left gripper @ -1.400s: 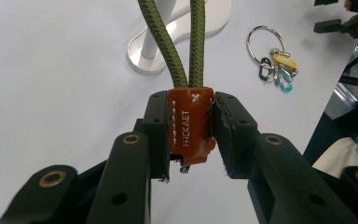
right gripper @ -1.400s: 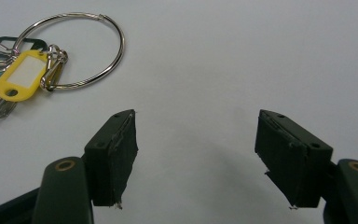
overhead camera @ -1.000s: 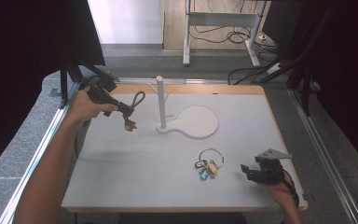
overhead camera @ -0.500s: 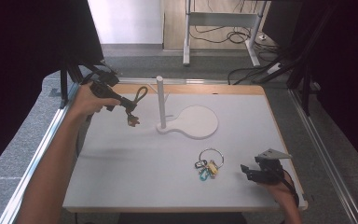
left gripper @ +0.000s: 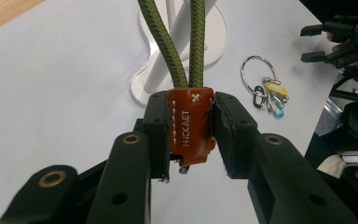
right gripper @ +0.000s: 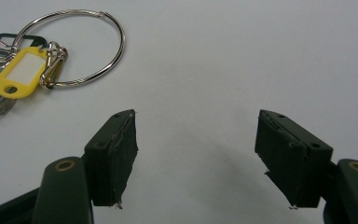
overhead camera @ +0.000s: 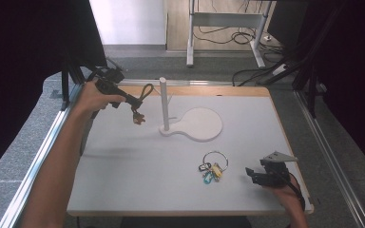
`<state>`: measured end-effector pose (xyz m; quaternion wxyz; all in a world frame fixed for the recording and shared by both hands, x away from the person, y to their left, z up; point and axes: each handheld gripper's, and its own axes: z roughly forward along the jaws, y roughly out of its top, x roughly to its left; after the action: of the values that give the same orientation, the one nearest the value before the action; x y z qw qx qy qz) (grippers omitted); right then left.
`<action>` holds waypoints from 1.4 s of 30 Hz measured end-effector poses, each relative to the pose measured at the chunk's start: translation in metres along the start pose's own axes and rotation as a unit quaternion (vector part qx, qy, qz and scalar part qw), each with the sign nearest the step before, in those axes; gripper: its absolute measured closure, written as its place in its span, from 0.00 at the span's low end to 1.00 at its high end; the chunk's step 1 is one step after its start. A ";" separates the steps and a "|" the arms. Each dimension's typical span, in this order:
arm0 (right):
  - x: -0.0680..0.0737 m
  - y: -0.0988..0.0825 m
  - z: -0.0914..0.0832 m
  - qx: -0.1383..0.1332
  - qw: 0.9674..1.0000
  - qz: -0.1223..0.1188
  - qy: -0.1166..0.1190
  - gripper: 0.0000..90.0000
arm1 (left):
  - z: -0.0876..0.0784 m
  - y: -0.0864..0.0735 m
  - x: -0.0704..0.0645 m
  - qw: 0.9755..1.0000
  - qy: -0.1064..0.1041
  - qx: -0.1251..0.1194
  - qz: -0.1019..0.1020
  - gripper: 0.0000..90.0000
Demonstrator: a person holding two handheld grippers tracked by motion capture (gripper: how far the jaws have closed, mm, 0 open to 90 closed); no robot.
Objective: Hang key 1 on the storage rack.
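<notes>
Left gripper (left gripper: pixel 189 135): clamping the brown leather tab (left gripper: pixel 190 123) of a green cord loop (overhead camera: pixel 140 97), holding it aloft beside the white peg stand (overhead camera: pixel 164 104). Right gripper (right gripper: pixel 196 149): jaws gaping wide, hovering low near the key ring (overhead camera: pixel 212 166), which is lying on the white table (overhead camera: pixel 138 171).

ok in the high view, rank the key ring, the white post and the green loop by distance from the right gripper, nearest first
From the right gripper:
1. Key ring, just to its left on the table.
2. White post, upright on its stand, mid-table toward the far edge.
3. Green loop, far left, held above the table by the left gripper.
</notes>
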<state>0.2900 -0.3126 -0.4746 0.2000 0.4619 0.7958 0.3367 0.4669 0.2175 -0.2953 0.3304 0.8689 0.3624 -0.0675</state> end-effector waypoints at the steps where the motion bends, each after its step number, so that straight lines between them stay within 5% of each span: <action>1: 0.000 0.000 0.000 -0.001 1.000 0.001 -0.001 0.33 | 0.000 0.001 0.000 1.000 0.001 0.000 0.000 0.75; 25: -0.001 -0.001 0.001 0.004 1.000 -0.001 -0.002 0.33 | 0.016 0.013 0.017 1.000 -0.018 0.000 -0.011 0.75; 42: -0.001 -0.001 0.001 0.006 1.000 -0.003 -0.004 0.33 | 0.034 0.018 0.013 0.999 -0.033 0.012 0.002 0.75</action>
<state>0.2905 -0.3133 -0.4766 0.2015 0.4619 0.7982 0.3300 0.4925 0.1945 -0.3173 0.3323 0.8705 0.3490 -0.1000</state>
